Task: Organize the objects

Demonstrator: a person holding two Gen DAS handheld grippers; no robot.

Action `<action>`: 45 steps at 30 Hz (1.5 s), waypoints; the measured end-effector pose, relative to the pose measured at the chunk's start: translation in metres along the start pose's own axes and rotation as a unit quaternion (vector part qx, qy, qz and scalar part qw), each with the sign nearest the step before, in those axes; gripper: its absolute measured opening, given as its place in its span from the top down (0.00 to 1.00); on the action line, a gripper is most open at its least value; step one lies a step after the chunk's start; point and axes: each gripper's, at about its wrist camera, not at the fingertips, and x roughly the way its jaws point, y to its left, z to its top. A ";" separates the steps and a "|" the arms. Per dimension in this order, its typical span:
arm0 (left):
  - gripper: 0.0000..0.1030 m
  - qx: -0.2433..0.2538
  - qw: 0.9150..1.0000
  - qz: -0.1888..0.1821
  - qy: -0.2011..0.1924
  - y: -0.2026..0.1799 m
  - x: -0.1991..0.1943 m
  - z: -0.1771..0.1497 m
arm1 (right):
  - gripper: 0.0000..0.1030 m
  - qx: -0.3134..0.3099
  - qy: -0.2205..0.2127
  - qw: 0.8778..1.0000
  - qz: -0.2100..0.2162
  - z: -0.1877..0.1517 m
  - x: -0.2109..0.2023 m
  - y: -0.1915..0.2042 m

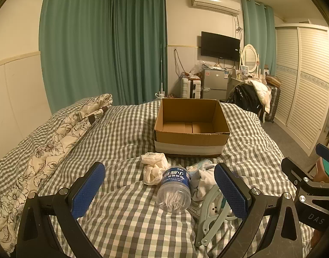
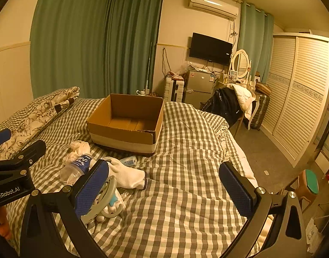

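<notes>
An open empty cardboard box [image 1: 191, 129] [image 2: 125, 122] sits on the checked bed. In front of it lies a small heap: a clear bottle with a blue label [image 1: 174, 188] [image 2: 77, 167], a crumpled white cloth [image 1: 153, 168] [image 2: 77, 149], a white sock [image 2: 128, 175] [image 1: 204, 182], a pale green hanger-like frame [image 1: 209, 212] [image 2: 106, 197] and a small blue packet [image 2: 129, 161]. My left gripper [image 1: 160, 191] is open, its fingers either side of the bottle. My right gripper [image 2: 164, 191] is open and empty, right of the heap.
A floral quilt [image 1: 46, 146] lies along the bed's left side. Green curtains [image 1: 100, 43] hang behind. A fridge [image 1: 215, 82], a chair with clothes [image 1: 250, 94] and a slatted wardrobe [image 1: 304, 81] stand to the right. A stool [image 2: 308, 185] stands on the floor.
</notes>
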 end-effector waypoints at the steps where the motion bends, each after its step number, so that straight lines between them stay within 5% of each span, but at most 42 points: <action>1: 0.00 0.000 1.000 0.000 0.000 0.000 0.000 0.000 | 0.00 0.000 0.000 1.000 0.000 0.000 0.000 0.000; 45: 0.00 -0.001 1.000 0.003 0.011 0.015 0.000 -0.001 | 0.00 -0.023 0.006 1.000 0.017 0.006 0.003 0.021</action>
